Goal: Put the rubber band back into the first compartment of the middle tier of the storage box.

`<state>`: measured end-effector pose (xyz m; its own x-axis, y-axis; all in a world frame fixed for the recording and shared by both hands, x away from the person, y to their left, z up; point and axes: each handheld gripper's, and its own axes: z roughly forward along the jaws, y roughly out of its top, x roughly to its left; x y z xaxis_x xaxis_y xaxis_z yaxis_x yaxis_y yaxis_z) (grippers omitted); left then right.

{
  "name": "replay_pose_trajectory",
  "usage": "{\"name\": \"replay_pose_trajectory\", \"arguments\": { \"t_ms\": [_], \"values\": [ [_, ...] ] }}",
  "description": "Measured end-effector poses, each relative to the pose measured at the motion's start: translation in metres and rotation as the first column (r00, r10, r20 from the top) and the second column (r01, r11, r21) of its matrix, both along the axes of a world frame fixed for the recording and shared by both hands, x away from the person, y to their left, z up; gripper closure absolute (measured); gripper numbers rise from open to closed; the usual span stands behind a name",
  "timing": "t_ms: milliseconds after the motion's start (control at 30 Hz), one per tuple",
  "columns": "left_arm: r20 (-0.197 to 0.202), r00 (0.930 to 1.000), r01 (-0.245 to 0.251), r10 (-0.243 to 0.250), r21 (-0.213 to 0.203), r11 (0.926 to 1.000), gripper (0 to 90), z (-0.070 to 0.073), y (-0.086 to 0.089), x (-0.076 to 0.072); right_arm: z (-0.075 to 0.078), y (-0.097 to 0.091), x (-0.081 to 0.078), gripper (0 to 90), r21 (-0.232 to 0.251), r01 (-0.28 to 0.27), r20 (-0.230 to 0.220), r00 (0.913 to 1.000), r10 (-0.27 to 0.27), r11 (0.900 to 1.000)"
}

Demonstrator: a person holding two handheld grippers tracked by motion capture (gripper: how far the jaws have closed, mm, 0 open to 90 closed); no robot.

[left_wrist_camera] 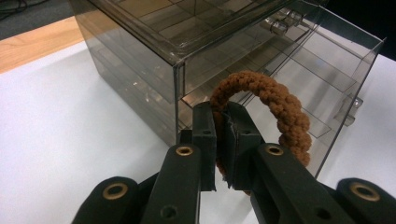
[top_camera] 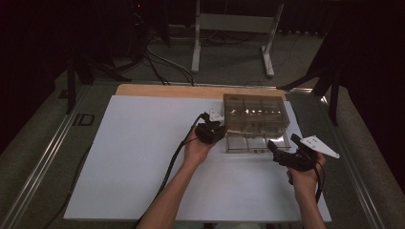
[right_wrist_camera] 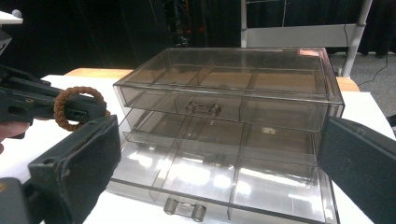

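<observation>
Drawer box (right_wrist_camera: 261, 93): clear smoky plastic, glossy and smooth. Bracelet (left_wrist_camera: 280, 105): brown braided cord, rough and matt. Table sheet (top_camera: 138, 157): white, matt, over a wooden board (top_camera: 157, 90).

Bare forearms, black left tongs (left_wrist_camera: 217, 140) with brass rivets, trailing black cable, right tongs (top_camera: 279, 151) with grey three-cornered plate

The drawer box (top_camera: 255, 114) stands at the far right of the tabletop (top_camera: 138, 157), its bottom drawer (right_wrist_camera: 219, 186) pulled out toward me and open from above. My left hand-held gripper (top_camera: 213, 128) sits just beside the box's left wall, which blocks any move to the right at that level. My right hand-held gripper (top_camera: 282, 151) hovers near the drawer's front right corner. The white sheet left of the box and in front of it lies bare.
</observation>
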<state>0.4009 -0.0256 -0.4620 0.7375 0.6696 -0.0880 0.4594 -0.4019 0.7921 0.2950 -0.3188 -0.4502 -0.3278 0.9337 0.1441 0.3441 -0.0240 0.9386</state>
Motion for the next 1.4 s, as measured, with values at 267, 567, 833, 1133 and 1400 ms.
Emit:
{"name": "replay_pose_trajectory", "arguments": {
  "t_ms": [267, 567, 833, 1133, 1400],
  "values": [
    [0.0, 1.0, 0.006, -0.006, -0.003, 1.0, 85.8, 0.001, -0.005, 0.001, 0.0, 0.0, 0.0, 0.0, 0.002, 0.001, 0.0, 1.0, -0.001, 1.0],
    [-0.002, 0.9999, 0.014, -0.014, -0.001, 0.9999, 85.8, 0.0, -0.009, 0.001, 0.0, -0.001, 0.0, 0.0, 0.004, 0.001, 0.001, 1.0, -0.001, 1.0],
    [-0.001, 0.9999, 0.017, -0.017, -0.006, 0.9998, 85.8, 0.001, -0.012, 0.001, 0.0, -0.001, 0.0, 0.0, 0.003, 0.002, 0.002, 1.0, -0.002, 1.0],
    [0.003, 0.9997, 0.026, -0.026, -0.008, 0.9996, 85.8, 0.002, -0.014, 0.001, 0.001, -0.002, 0.0, 0.0, 0.008, 0.007, 0.004, 1.0, -0.007, 0.9999],
    [0.004, 0.9994, 0.034, -0.034, -0.006, 0.9994, 85.8, 0.002, -0.017, 0.0, 0.0, -0.002, 0.0, 0.0, 0.007, 0.005, 0.003, 1.0, -0.005, 1.0]
  ]
}}
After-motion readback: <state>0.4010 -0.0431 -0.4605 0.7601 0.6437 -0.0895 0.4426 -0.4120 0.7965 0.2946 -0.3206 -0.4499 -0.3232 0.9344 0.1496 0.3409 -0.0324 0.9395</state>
